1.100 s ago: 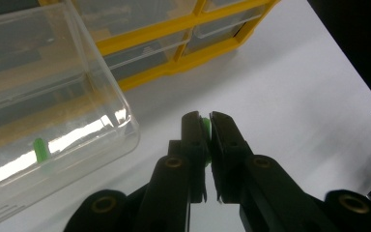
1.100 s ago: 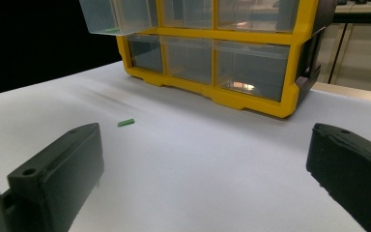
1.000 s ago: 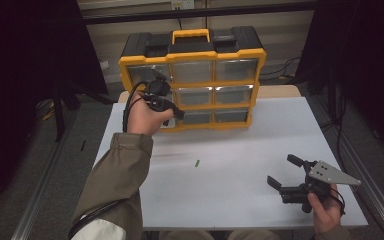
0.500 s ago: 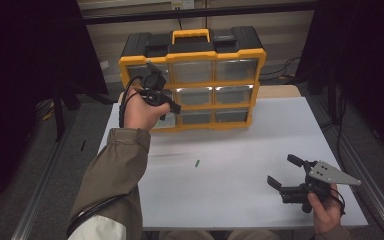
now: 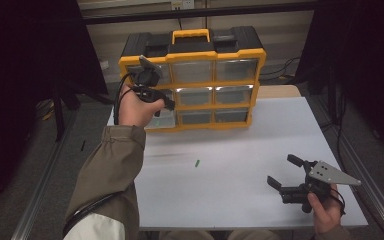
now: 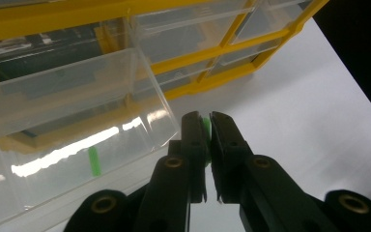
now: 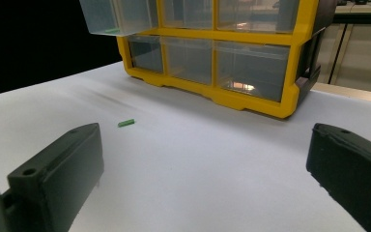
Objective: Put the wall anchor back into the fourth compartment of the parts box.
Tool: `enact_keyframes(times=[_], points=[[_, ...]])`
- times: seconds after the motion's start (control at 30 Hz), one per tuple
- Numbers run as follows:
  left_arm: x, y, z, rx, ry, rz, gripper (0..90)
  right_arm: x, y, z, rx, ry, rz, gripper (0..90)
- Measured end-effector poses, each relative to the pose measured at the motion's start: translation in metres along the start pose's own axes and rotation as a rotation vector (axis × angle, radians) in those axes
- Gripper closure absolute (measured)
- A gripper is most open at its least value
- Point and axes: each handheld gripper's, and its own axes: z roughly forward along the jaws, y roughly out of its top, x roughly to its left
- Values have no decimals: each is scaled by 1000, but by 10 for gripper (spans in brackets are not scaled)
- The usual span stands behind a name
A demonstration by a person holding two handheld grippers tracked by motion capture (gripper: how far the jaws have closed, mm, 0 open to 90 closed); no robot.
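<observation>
A yellow organizer [image 5: 192,55] with clear drawers stands at the back of the white table [image 5: 260,135]. Its middle-left drawer [image 6: 67,92] is pulled out, and a small green piece [image 6: 93,161] lies in it. My left gripper [image 6: 206,126] is raised just in front of that drawer, shut on another small green piece [image 6: 206,130]. In the high view the left gripper [image 5: 168,104] hangs against the organizer's left column. A third green piece [image 5: 197,162] lies loose on the table. My right gripper [image 5: 283,170] rests low at the front right, open and holding nothing.
In the right gripper view the organizer [image 7: 251,99] stands ahead, the pulled-out drawer [image 7: 118,17] at upper left and the loose green piece [image 7: 126,123] on the table before it. Dark floor surrounds the table; its front edge is near the right hand.
The left hand has drifted slightly up and left along the organizer's front, still shut on the green piece. The right gripper and the loose piece have not moved.
</observation>
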Motion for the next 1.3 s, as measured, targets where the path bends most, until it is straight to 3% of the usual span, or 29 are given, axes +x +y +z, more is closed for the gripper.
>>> enact_keyframes(times=[0.37, 0.47, 0.83, 0.93, 1.3], points=[[7, 2, -5, -15, 30, -20, 850, 0, 0, 1, -3, 1, 5, 0], [9, 2, -6, -34, 36, -47, 851, 0, 0, 0, 1, 1, 0, 0], [19, 3, -7, -23, 56, -46, 851, 0, 0, 0, -7, 3, 2, 0], [20, 3, -6, -44, 63, -70, 851, 0, 0, 0, -5, 0, 1, 0], [29, 3, -6, -52, 88, -76, 851, 0, 0, 0, -5, 1, 2, 0]])
